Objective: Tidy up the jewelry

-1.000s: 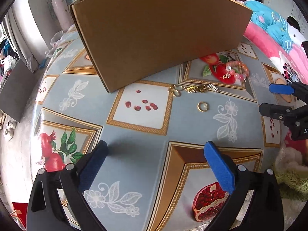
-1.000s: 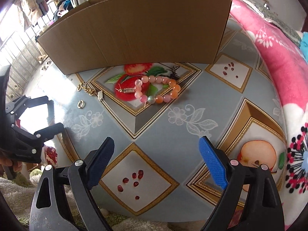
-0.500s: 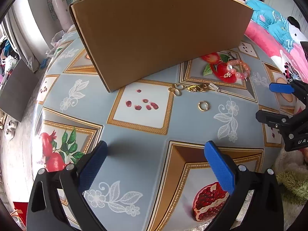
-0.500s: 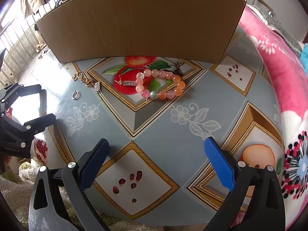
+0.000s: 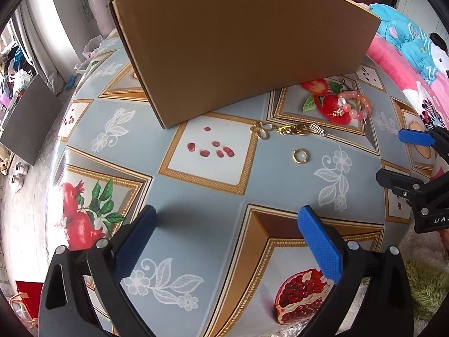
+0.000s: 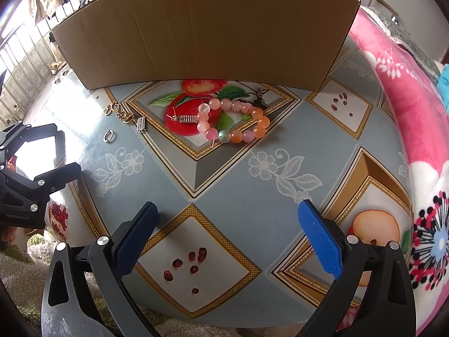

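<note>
Brown cardboard dominates the scene: a box stands along the far side of a table covered in a blue-grey cloth printed with fruit, and the jewelry lies loose just in front of it, none of it yet put away. Largest of the pieces is a pink-and-orange bead bracelet, resting on a printed apple with a small barred charm touching its left edge; to the left lie a gold chain, a second barred charm and, smallest and apart from the rest, a plain ring. The right gripper hovers near the table edge, its jaws having just been opening to full width with nothing between them; the left gripper is likewise spread wide and empty (each shows at the edge of the other's view). The bracelet looks the likely first pick for the right tool, best taken across one side of the loop so the beads do not roll away; the touching charm could drag along. The box wall stands close behind, leaving little room beyond the beads. A pink blanket crowds the right side.
</note>
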Demonstrator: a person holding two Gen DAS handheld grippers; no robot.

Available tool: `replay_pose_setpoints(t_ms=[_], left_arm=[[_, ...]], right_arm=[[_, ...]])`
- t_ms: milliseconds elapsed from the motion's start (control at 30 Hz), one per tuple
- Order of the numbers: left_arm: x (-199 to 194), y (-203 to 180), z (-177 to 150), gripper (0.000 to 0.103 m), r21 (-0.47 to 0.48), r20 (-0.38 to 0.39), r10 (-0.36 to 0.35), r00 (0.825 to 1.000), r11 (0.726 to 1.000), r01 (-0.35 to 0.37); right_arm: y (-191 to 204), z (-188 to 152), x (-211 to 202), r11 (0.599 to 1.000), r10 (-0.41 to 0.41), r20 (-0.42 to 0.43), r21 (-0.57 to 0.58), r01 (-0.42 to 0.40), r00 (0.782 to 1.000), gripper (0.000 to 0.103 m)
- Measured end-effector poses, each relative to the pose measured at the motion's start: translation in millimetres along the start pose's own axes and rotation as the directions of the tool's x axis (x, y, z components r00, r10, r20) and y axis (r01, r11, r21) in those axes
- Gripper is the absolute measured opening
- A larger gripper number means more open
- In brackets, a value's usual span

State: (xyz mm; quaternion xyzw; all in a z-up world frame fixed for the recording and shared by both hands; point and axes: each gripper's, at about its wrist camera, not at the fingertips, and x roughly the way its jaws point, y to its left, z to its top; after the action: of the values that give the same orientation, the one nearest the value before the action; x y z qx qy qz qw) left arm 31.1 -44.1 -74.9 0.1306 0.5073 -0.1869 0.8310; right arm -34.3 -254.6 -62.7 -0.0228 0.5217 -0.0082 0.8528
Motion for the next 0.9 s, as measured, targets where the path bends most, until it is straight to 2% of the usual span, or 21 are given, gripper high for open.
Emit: replay_pose_setpoints(t_ms=[133,267,400,467,533,600,667,733,800,900], left_arm=[[0,0,1,0.099,0.009,0.001,-0.005,1.000,1.000,0.005],[0,0,1,0.099,0.017,0.025,-0.015,1.000,1.000,0.014],[0,1,0,0.099,0.019,0.047,-0.016,0.999,1.000,0.015],[0,1,0,0.099,0.022,0.054,-0.018,0.998,1.000,0.017],[0,1,0,0.099,0.027,0.062,-0.021,0.998,0.999,0.019],[-1,1,-2,0.099,0.027,0.073,-0.021,0.997,0.999,0.019],[-1,1,-3,0.099,0.029,0.080,-0.022,0.997,0.999,0.019],[-1,1,-3,0.099,0.033,0.078,-0.024,0.997,0.999,0.022],[-1,1,-3,0.099,0.036,0.076,-0.026,0.997,0.999,0.024],[-1,1,-2,0.099,0.038,0.078,-0.027,0.997,0.999,0.024]], right_arm=[[-3,12,2,0.999,0.017,-0.062,0.035,-0.015,0.998,0.095],[-8,26,-6,0.981,0.162,-0.020,0.107,-0.159,0.987,0.095],[-7,37,-10,0.946,0.293,0.027,0.136,-0.294,0.956,0.093],[-6,42,-11,0.937,0.321,0.041,0.129,-0.324,0.946,0.082],[-3,48,-12,0.939,0.323,0.051,0.110,-0.326,0.945,0.069],[0,55,-13,0.944,0.313,0.066,0.088,-0.318,0.947,0.060],[2,63,-13,0.951,0.296,0.082,0.065,-0.301,0.952,0.054],[4,69,-10,0.956,0.283,0.088,0.050,-0.288,0.955,0.044],[6,73,-6,0.953,0.296,0.083,0.038,-0.300,0.951,0.035],[14,79,4,0.945,0.326,0.052,0.018,-0.327,0.944,0.028]])
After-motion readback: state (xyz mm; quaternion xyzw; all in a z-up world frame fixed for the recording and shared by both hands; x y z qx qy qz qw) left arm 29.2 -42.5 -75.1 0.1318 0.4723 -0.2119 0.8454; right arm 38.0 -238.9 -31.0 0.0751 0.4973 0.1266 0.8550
